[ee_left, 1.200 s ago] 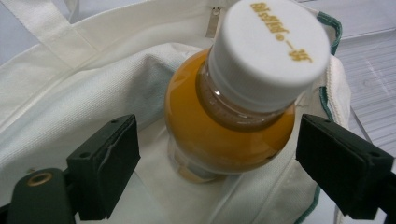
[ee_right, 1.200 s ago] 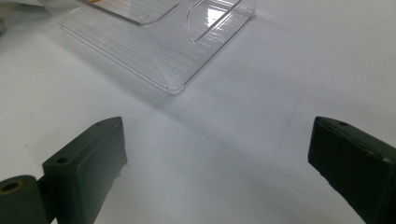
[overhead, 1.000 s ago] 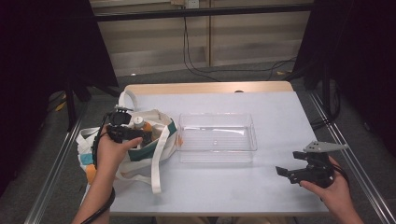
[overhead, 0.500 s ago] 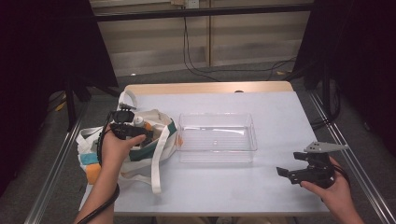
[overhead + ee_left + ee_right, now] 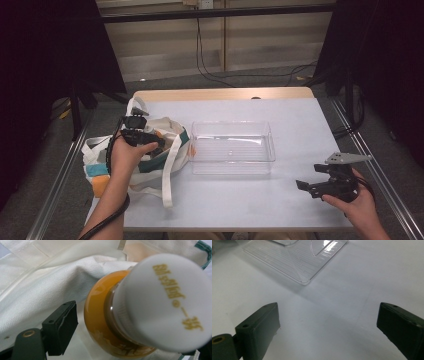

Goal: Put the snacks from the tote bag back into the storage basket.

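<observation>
Your left gripper (image 5: 150,141) was down in the tote (image 5: 150,172) at the left edge of the tabletop (image 5: 300,120), its jaws just closing around a bottle (image 5: 140,312). The bottle, orange with a white cap (image 5: 165,302), lay inside the tote's cloth. One pad (image 5: 60,325) stood just beside the bottle's shoulder with a small gap; the other was hidden behind the cap, so you could not tell if the grip had landed. Your right gripper (image 5: 312,186) hovered near the front right corner, jaws spread wide on nothing. The clear tray (image 5: 232,161) sat mid-table, just right of the tote.
</observation>
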